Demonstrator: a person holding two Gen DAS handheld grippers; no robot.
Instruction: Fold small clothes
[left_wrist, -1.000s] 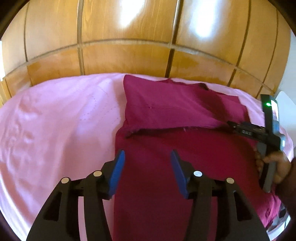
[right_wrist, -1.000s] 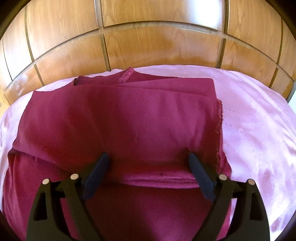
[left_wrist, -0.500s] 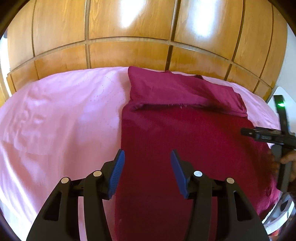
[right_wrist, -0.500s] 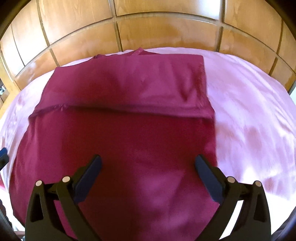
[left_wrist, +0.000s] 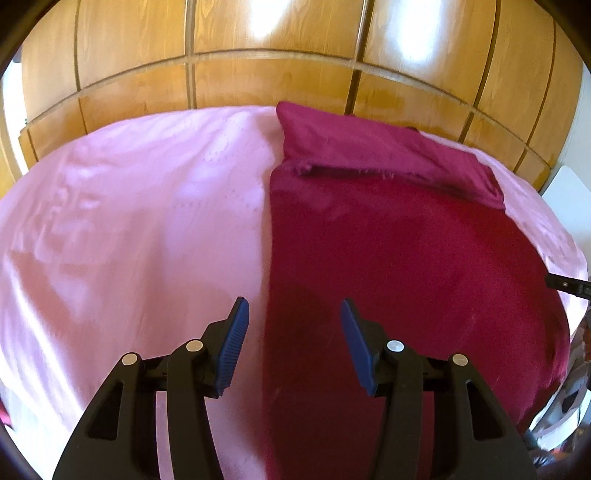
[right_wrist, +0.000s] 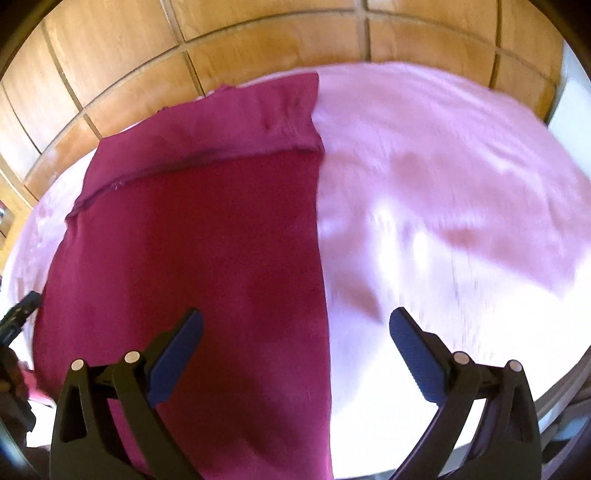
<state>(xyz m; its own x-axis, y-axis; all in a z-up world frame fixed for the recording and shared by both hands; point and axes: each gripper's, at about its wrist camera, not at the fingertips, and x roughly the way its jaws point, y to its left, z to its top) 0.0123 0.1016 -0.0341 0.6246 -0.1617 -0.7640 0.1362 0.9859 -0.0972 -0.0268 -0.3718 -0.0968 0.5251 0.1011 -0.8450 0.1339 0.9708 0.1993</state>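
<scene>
A dark red cloth (left_wrist: 388, 251) lies flat on the pink bedsheet (left_wrist: 129, 221). Its far end is folded back over itself into a band (left_wrist: 369, 155) with a frayed edge. My left gripper (left_wrist: 293, 302) hovers open over the near part of the cloth's left edge, nothing between its blue pads. In the right wrist view the same cloth (right_wrist: 207, 229) fills the left half. My right gripper (right_wrist: 295, 314) hangs wide open above its right edge, one finger over cloth and the other over the sheet (right_wrist: 443, 166). Neither gripper holds anything.
Glossy wooden wardrobe panels (left_wrist: 295, 55) rise behind the bed. A white object (left_wrist: 569, 188) stands past the bed's right side. A black part of the other hand-held tool (left_wrist: 565, 284) pokes in at the right edge. The pink sheet extends widely left of the cloth.
Both grippers drew back from the folded band toward the cloth's near end. The right one opened wider and shifted right, over the cloth's right edge. The right tool slid almost out of the left view.
</scene>
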